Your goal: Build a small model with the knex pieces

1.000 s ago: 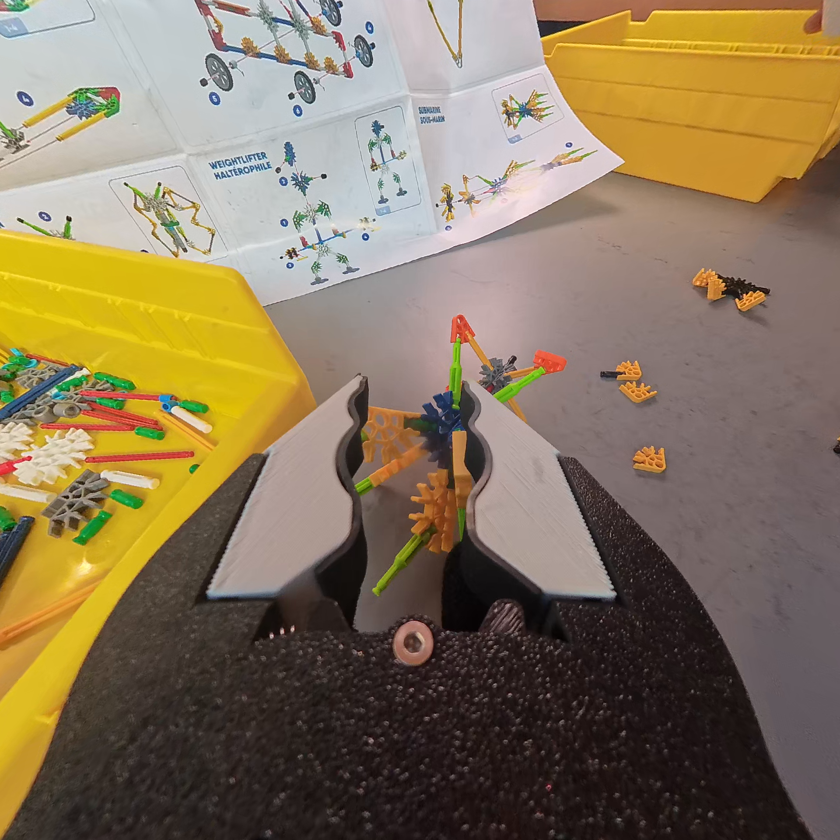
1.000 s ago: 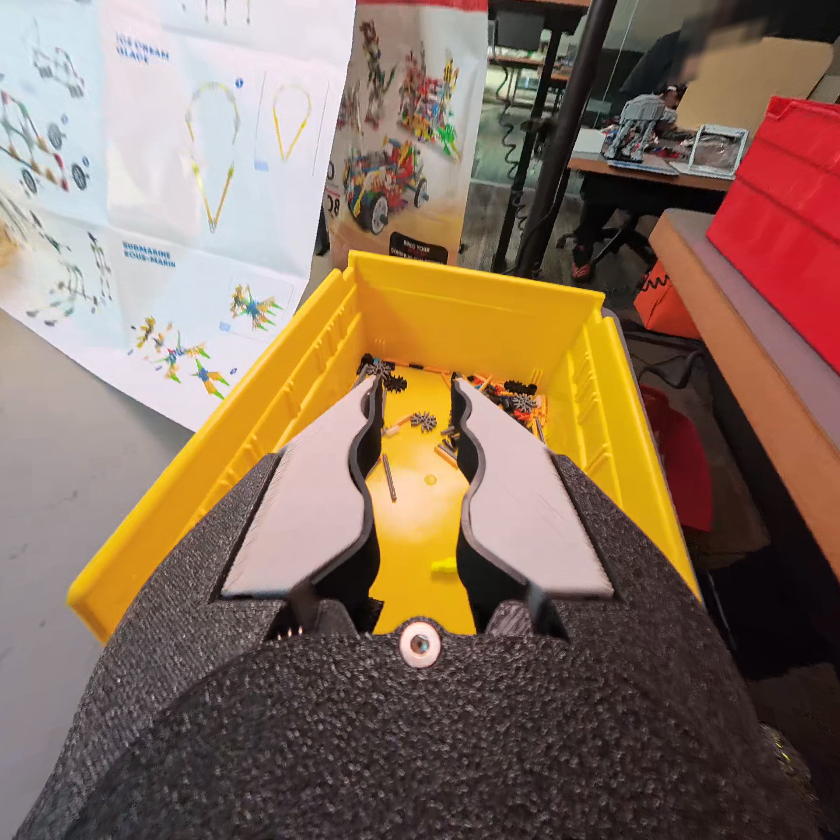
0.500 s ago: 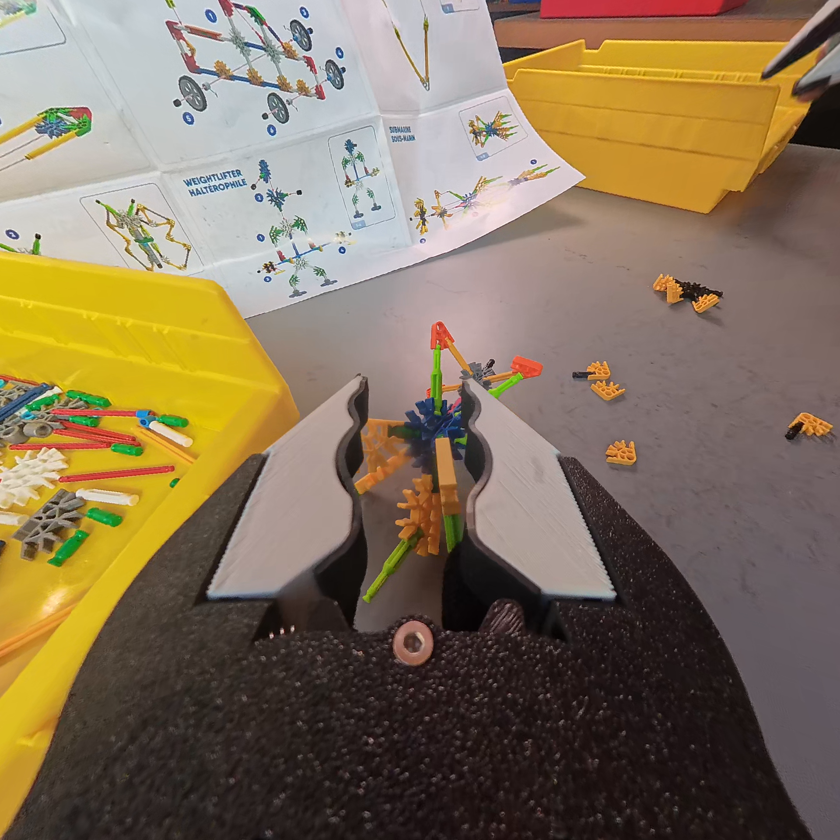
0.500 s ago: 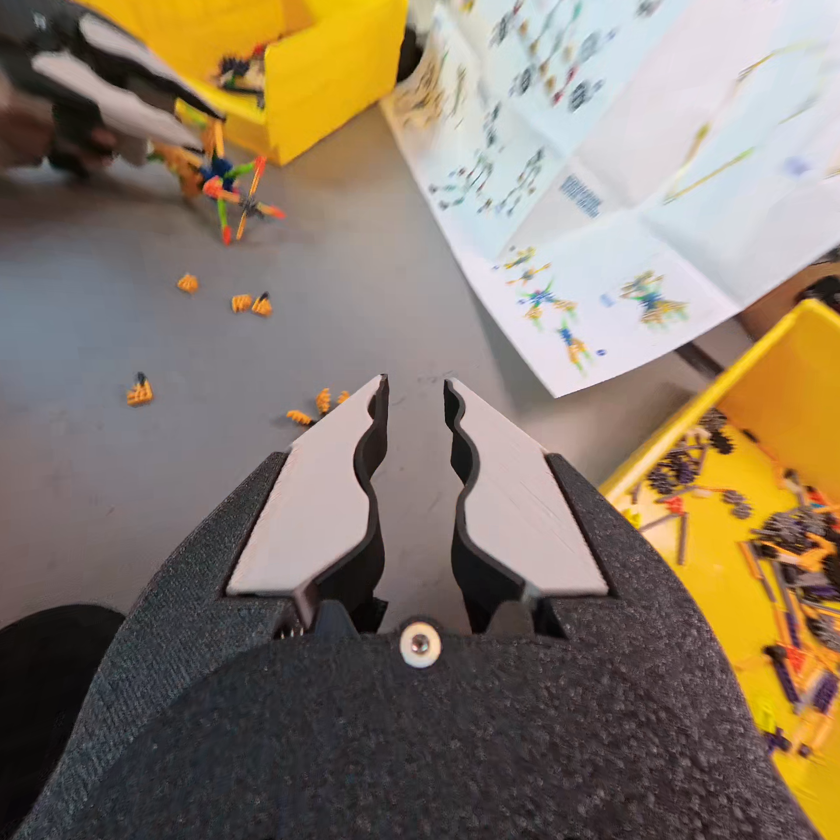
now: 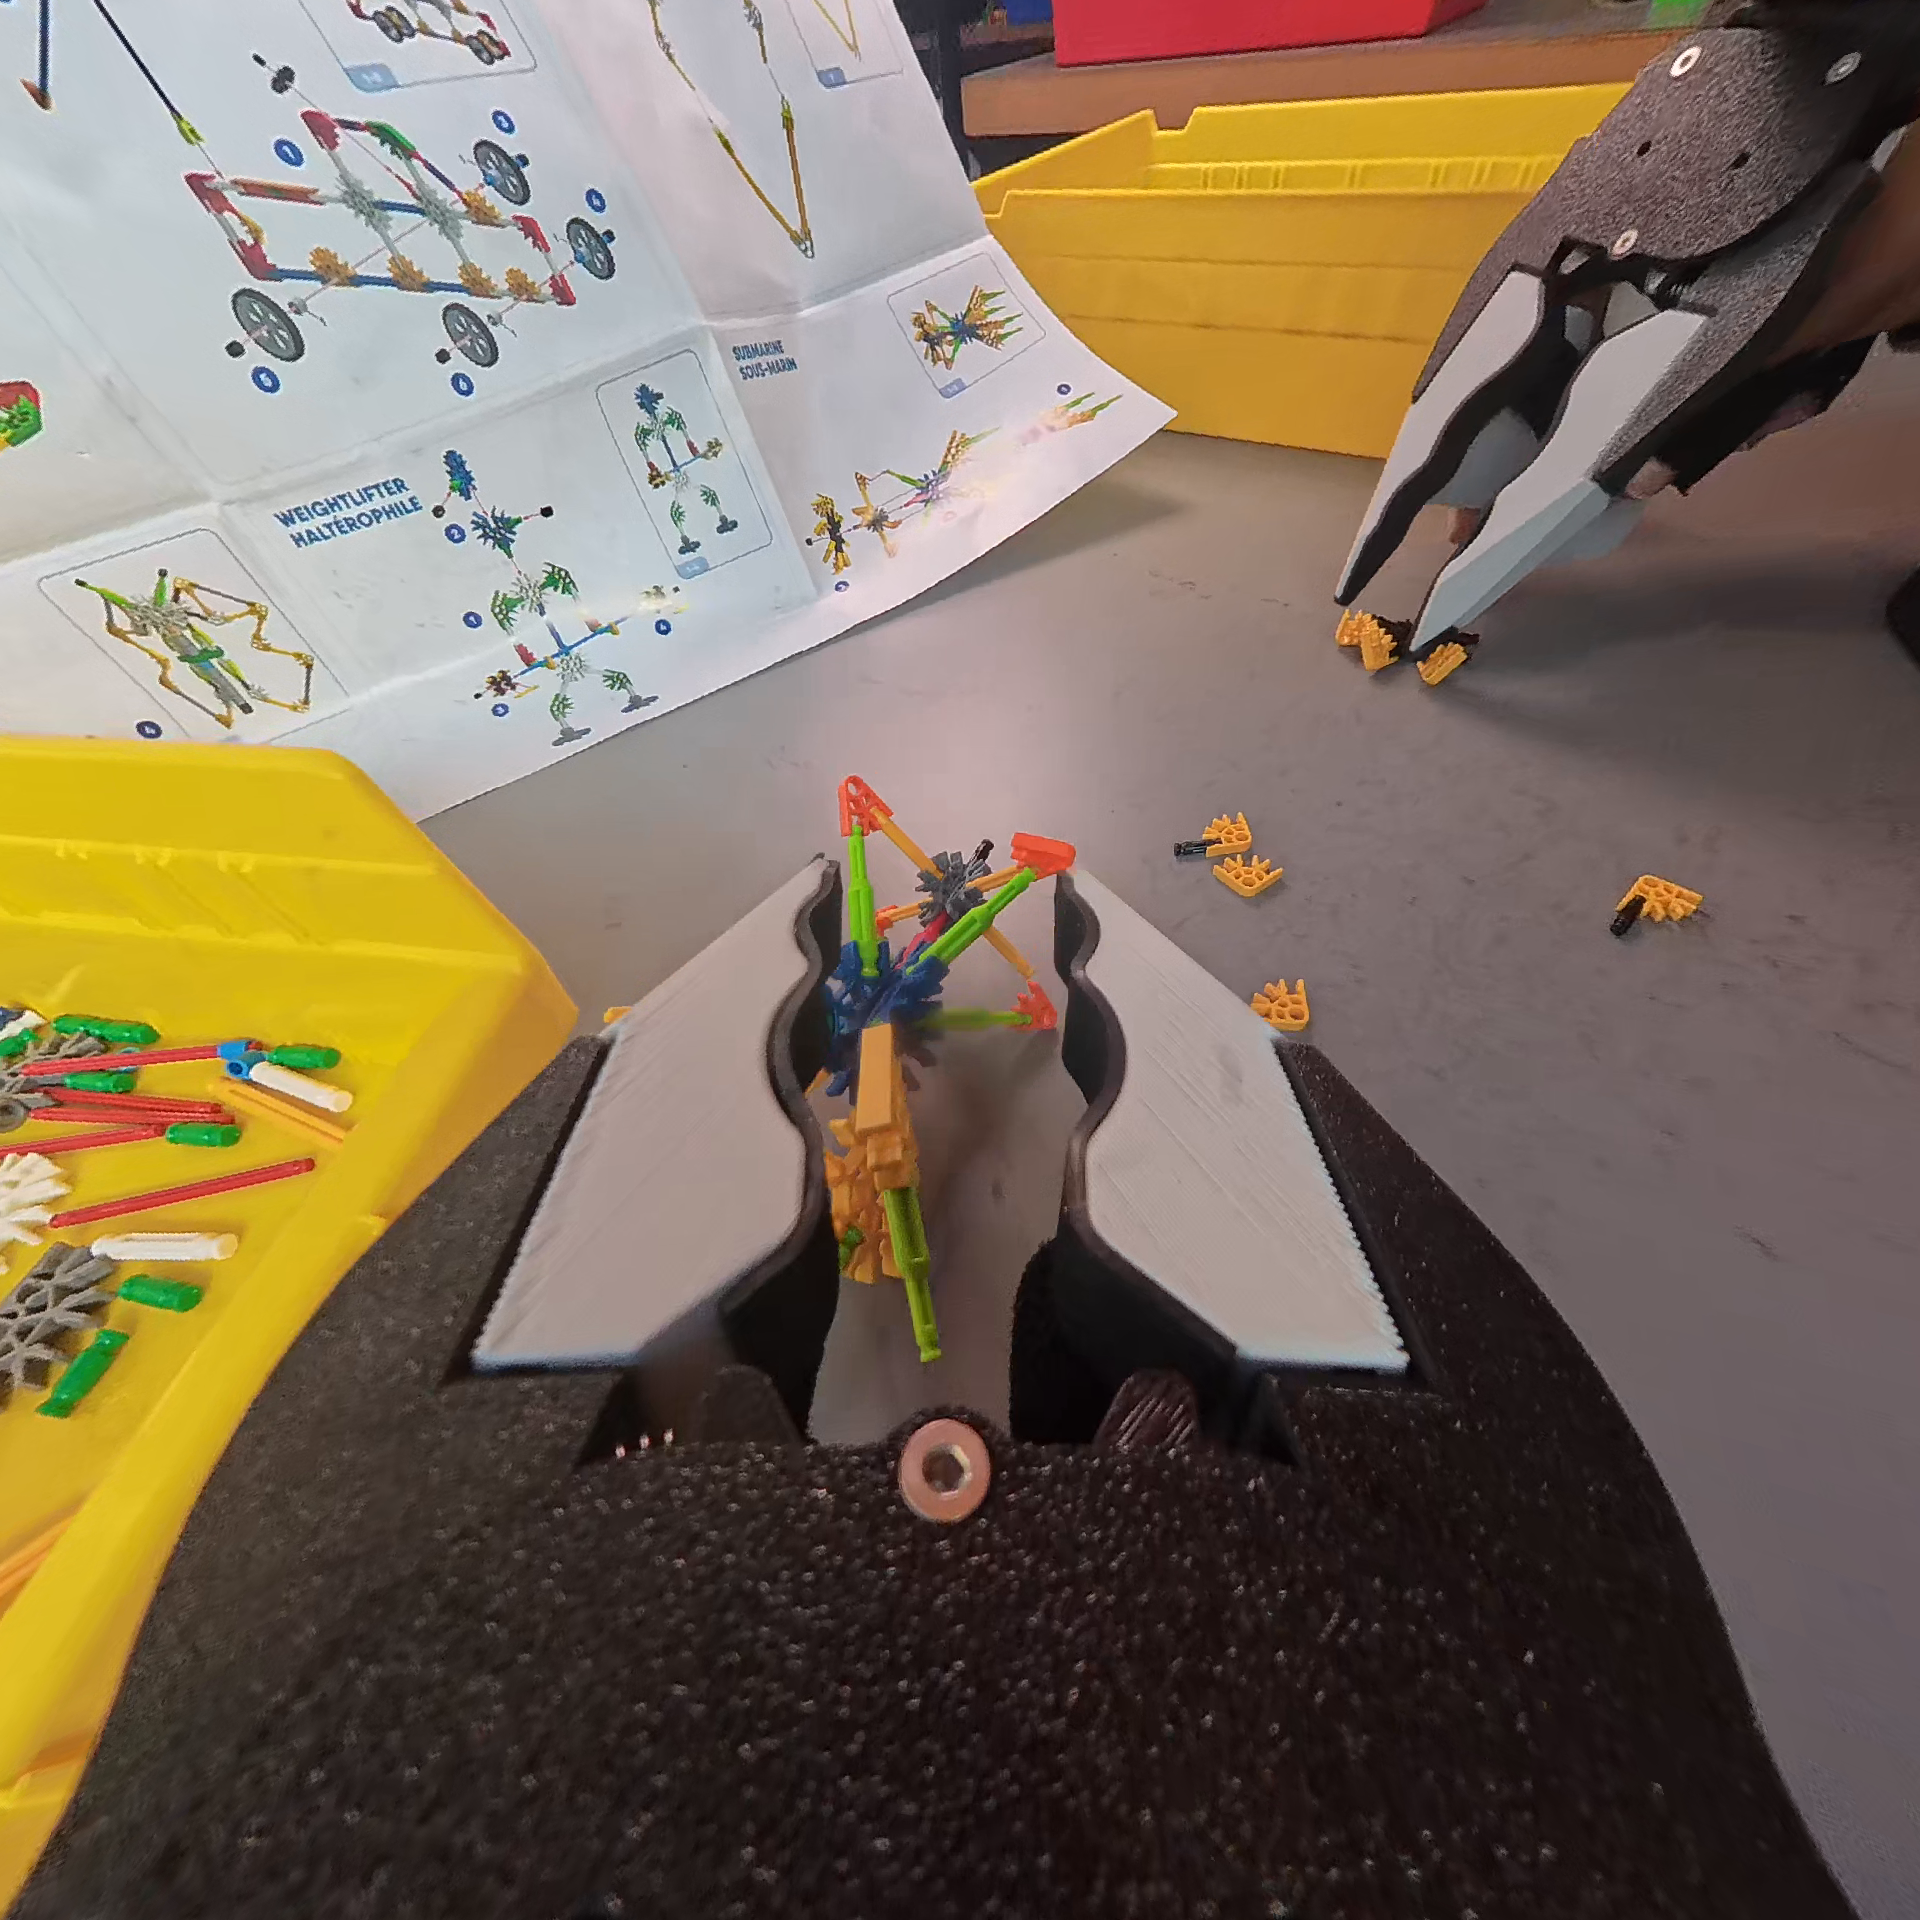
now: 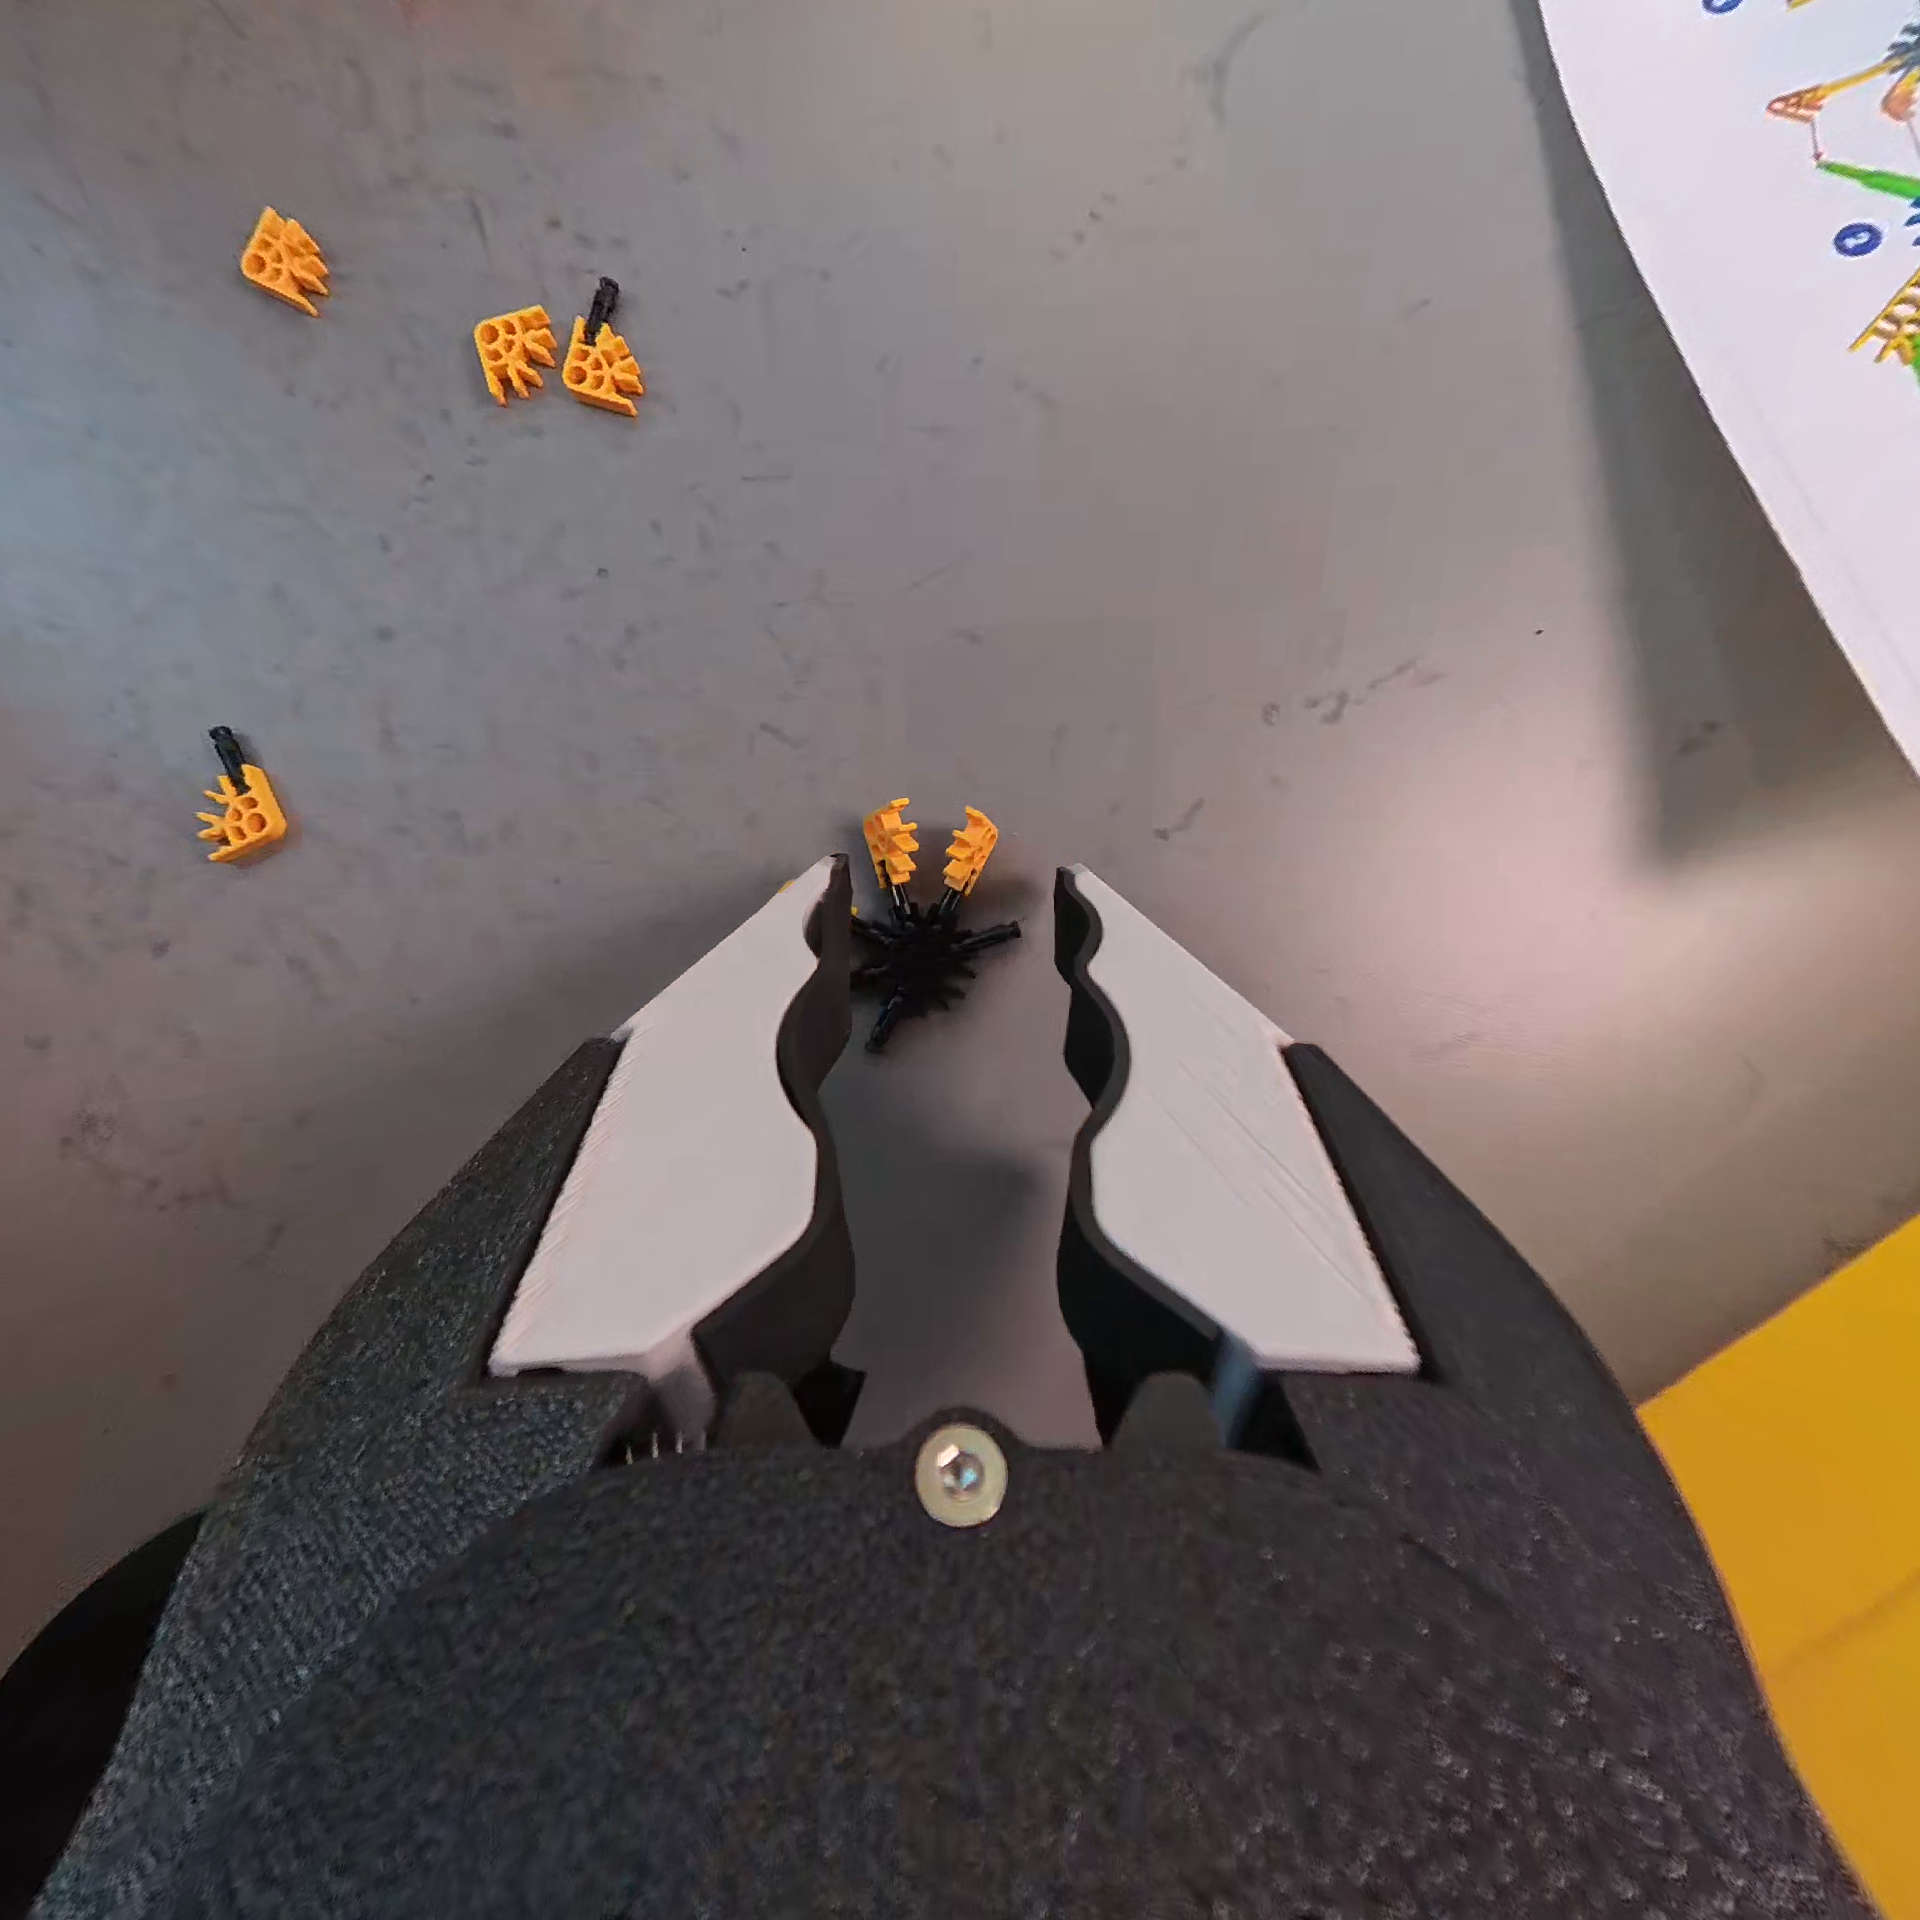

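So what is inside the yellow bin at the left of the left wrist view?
The yellow bin holds loose red rods, green-tipped pieces, white pieces and a grey connector. The left gripper's body hides its near part.

You are at a hobby or lab bench set up for building toy construction models. A scuffed grey worktop (image 5: 1455,1143) carries a big folded instruction sheet (image 5: 468,364) of printed model diagrams. Just beside the sheet's near edge sits a yellow parts bin (image 5: 260,935) of rods and connectors, another yellow bin (image 5: 1247,270) lies past its far corner, and loose orange connectors (image 6: 514,353) lie scattered nearby.
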A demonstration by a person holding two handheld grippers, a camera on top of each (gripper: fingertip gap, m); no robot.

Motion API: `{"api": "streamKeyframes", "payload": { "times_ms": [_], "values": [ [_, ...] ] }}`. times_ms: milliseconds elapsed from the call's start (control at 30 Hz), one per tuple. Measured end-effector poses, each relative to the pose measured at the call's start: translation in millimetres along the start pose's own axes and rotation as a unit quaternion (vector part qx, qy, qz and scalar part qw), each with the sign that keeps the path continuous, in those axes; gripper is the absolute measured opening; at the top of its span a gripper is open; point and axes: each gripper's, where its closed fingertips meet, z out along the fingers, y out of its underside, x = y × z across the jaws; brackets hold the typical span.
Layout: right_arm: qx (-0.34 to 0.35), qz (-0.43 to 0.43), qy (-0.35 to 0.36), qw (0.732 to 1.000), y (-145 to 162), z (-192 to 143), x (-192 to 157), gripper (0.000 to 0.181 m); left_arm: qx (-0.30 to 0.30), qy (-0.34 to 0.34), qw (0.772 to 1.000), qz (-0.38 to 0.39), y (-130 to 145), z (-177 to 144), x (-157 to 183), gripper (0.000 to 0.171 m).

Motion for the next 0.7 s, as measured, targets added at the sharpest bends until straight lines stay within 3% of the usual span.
{"api": "streamKeyframes", "payload": {
  "times_ms": [100,267,333,433,567,633,700],
  "values": [
    [-0.020,0.004,0.004,1.000,6,4,-1,0.015,0.009,0.004,1.000,0.009,-6,-2,6,0.041],
    [0.005,0.002,0.017,1.000,-4,-1,0,0.013,0.007,0.031,0.999,0.005,-7,0,19,0.041],
    [0.070,-0.006,0.016,0.997,-31,-9,-5,0.013,0.011,0.057,0.998,-0.007,-9,1,28,0.041],
    [0.231,-0.009,0.010,0.973,-93,-31,-18,0.013,0.043,0.115,0.992,-0.037,-20,1,48,0.041],
    [0.441,0.062,-0.057,0.894,-166,-53,-44,0.014,0.090,0.186,0.975,-0.088,-39,8,70,0.048],
    [0.475,0.067,-0.095,0.872,-182,-45,-60,0.013,0.096,0.197,0.969,-0.113,-44,18,72,0.051],
    [0.483,0.031,-0.085,0.871,-190,-36,-68,0.013,0.106,0.189,0.969,-0.122,-50,29,66,0.051]
  ]
}}
